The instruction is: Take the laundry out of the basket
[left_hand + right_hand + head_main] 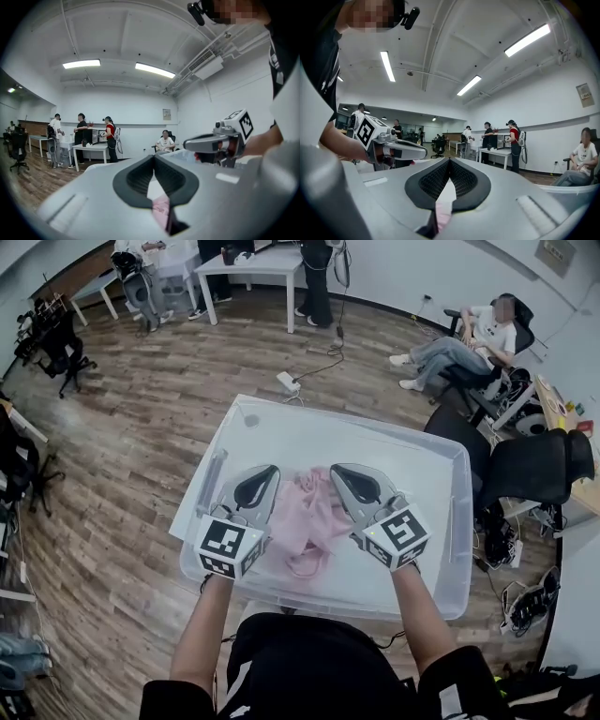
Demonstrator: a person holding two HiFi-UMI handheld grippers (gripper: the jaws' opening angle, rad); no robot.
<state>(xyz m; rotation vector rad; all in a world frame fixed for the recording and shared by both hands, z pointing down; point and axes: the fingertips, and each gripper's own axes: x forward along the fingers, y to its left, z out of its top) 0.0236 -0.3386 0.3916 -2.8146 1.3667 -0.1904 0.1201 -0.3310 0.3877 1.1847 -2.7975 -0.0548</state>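
Note:
A pink garment (314,521) hangs bunched over the clear plastic basket (441,456). My left gripper (270,471) holds its left side and my right gripper (337,469) its right side, both raised above the basket's near half. In the left gripper view the left gripper (153,156) has its jaws closed, with pink cloth (161,207) pinched low between them. The right gripper (449,160) shows the same in its own view, a strip of pink cloth (443,214) caught between closed jaws. Each gripper sees the other beside it, pointing up.
The basket stands on a wooden floor. Black office chairs (534,465) crowd its right side, and a seated person (459,348) is beyond them. A white table (253,263) with people standing by it is at the back. A power strip (287,382) lies on the floor.

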